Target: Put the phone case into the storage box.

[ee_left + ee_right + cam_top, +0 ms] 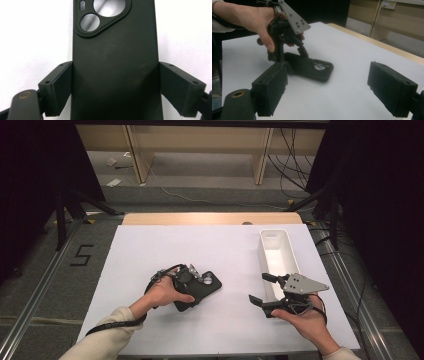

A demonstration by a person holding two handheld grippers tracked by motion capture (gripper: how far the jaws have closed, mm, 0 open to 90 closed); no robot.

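High view. White desk. Black phone case lies flat, left of centre, camera cutout toward the far right. Left tongs sit over the case's near end, hand wrapped round the body, cable looping back along the sleeve. Right tongs hover near the right edge, apart from the case, jaws spread and aimed at it, nothing between them. White tray stands empty at the far right, its near end just behind the right tongs; likely the drop-off point, hence the right hand waiting beside it.

Left gripper view. Case runs straight up between the two jaws, back side up, cutout at the top. Both pads lie against the case's long edges, so the tongs grip the case across its width, low down near the end. A hold across the width suits a thin flat thing: the edges give the only purchase while it lies on the desk.

Right gripper view. Looking across the desk at the other hand and the left tongs, tilted down onto the case, which rests flat. Own jaws stand wide, empty, level with the case; seemingly ready to take its free end.
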